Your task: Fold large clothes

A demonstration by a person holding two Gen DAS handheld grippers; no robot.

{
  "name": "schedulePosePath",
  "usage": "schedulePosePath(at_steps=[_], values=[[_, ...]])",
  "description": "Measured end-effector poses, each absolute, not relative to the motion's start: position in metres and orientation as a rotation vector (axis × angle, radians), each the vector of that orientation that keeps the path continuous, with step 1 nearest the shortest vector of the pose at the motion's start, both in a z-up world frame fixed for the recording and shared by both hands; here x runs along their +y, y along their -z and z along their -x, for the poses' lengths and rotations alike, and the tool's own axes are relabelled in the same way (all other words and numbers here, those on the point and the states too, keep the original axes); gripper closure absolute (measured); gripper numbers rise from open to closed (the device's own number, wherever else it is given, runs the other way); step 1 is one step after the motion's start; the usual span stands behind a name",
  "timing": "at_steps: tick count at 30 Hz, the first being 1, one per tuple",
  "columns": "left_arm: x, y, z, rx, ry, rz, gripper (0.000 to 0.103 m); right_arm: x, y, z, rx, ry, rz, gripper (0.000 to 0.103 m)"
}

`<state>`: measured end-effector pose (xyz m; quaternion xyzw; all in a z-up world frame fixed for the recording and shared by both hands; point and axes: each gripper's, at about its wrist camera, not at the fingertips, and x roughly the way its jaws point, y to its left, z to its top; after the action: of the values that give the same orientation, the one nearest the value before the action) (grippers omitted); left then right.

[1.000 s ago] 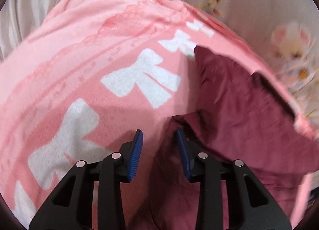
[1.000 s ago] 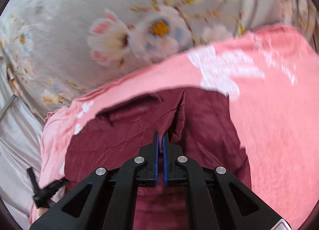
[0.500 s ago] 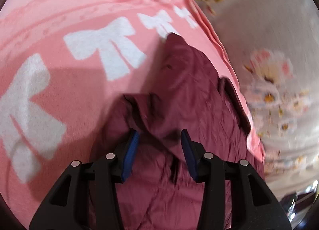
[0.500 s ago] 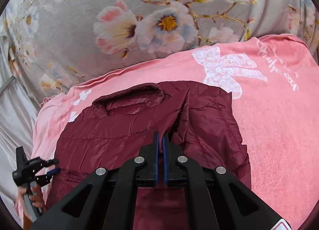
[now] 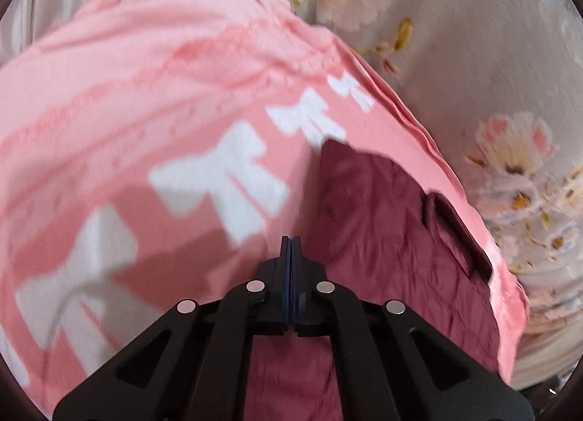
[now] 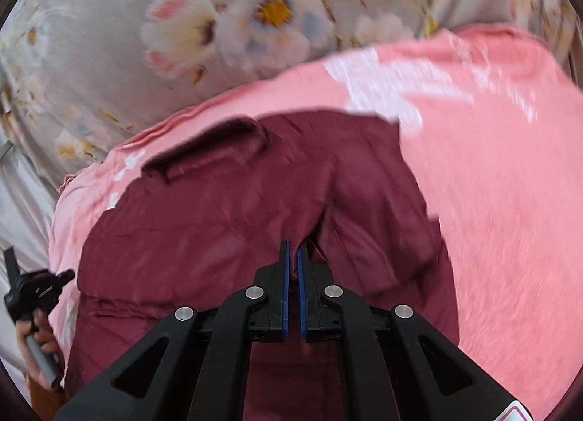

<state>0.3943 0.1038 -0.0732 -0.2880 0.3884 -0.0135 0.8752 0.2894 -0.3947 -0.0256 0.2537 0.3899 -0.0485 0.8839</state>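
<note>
Tongs (image 6: 293,251) pinching maroon jacket (image 6: 218,231), visible from right wrist only

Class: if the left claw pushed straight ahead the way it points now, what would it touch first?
Probably the pink blanket, right beside the edge of the maroon jacket; the left claw is shut, and depth is hard to judge.

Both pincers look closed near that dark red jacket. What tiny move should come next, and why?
Probably draw the right gripper, whose fingers pinch the front edge of the maroon jacket, across to fold it. The left gripper has just closed at its edge; no cloth shows between.
</note>
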Motion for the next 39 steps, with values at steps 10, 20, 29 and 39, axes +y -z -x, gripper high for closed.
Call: schedulePosePath(at_steps=[10, 20, 29, 39], values=[[0.094, 0.095, -0.392, 0.896, 0.177, 0.795, 0.069, -0.384, 0.014, -0.288, 0.796, 0.081, -0.486, 0.099], [0.104, 0.054, -0.396, 0.708, 0.073, 0.711, 0.101, -0.367, -0.006, -0.284, 0.720, 0.059, -0.444, 0.099], [0.086, 0.100, -0.390, 0.817, -0.015, 0.503, 0.101, -0.371, 0.044, -0.301, 0.908, 0.121, -0.390, 0.101], [0.074, 0.100, -0.390, 0.838, -0.066, 0.371, 0.099, -0.353, 0.048, -0.303, 0.965, 0.128, -0.258, 0.099]])
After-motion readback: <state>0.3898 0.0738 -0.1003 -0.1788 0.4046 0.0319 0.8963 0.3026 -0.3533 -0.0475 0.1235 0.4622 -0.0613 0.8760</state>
